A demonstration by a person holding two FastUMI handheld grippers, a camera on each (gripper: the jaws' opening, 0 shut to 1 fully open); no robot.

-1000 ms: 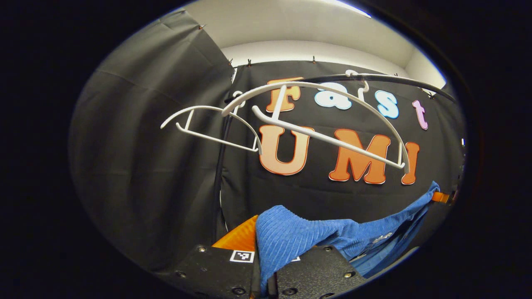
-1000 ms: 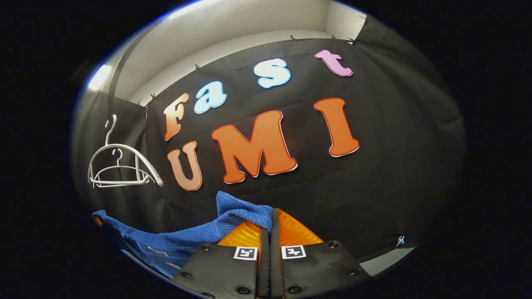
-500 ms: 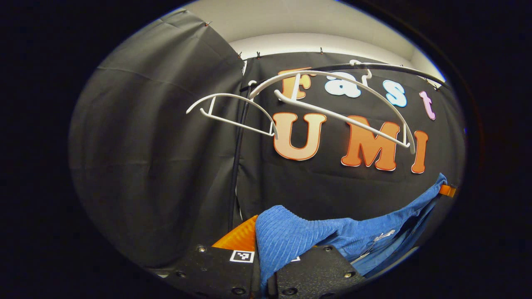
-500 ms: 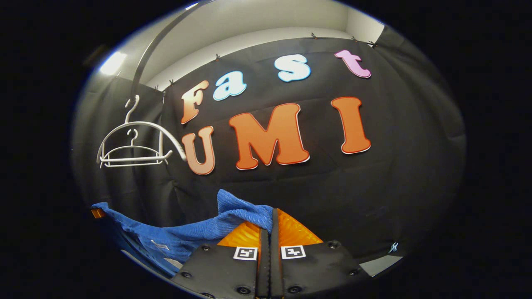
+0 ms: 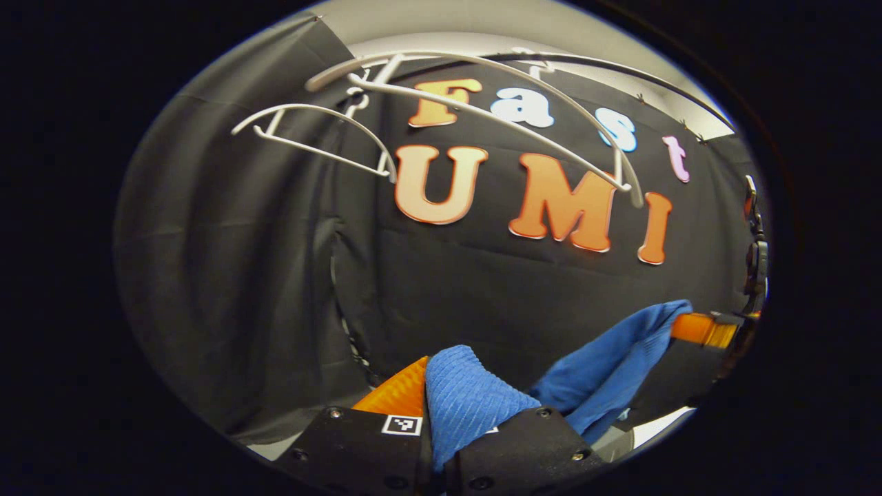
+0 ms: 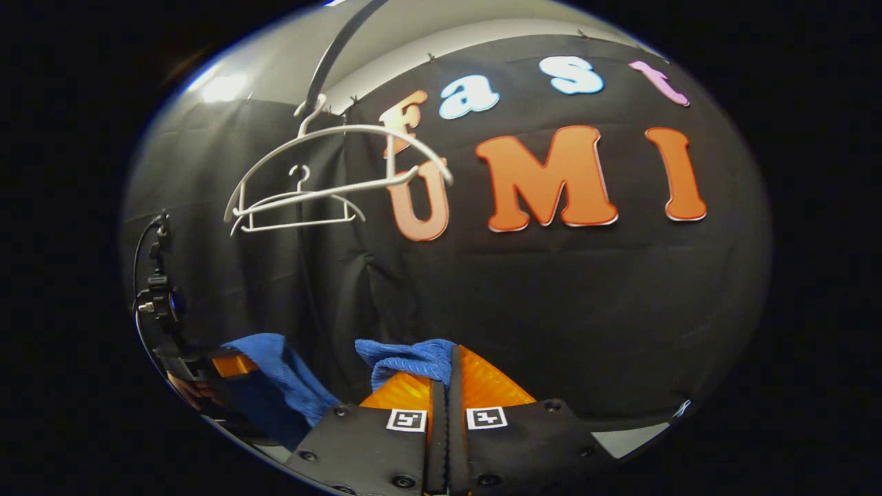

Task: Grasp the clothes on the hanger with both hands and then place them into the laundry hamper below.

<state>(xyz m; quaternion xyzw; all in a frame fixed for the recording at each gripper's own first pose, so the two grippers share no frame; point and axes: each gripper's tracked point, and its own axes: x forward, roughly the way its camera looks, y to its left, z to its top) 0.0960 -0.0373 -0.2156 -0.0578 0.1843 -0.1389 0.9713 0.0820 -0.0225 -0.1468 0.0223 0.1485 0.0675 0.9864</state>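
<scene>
Left claw (image 5: 435, 413): clenched on a fold of the blue garment (image 5: 475, 403), which bulges up between its two fingers. From that fold the cloth runs off to the claw's right and sags before rising to the right claw (image 5: 696, 329), seen far off at that side with its orange fingers closed on the other end.

Right claw (image 6: 448, 386): fingers pressed together, with a bunch of the blue garment (image 6: 406, 358) coming out at the tips on the left finger's side; it appears pinched there. The left claw (image 6: 231, 364) sits low and to its left, blue cloth hanging from it.

Hangers (image 6: 324, 179): two white ones, bare, on a dark rail (image 6: 341, 52) above and to the left of the right claw. The garment is off them and carried between the two claws. The hamper is not seen here.

Handling assessment: the garment is a ribbed knit, soft and limp, evidently light. It has no stiffness, so it droops wherever unsupported. Holds at the two opposite edges, as now, suit it best. The knit looks grippy, so slipping seems unlikely, but a thin pinch could pull free if the claws spread apart.
</scene>
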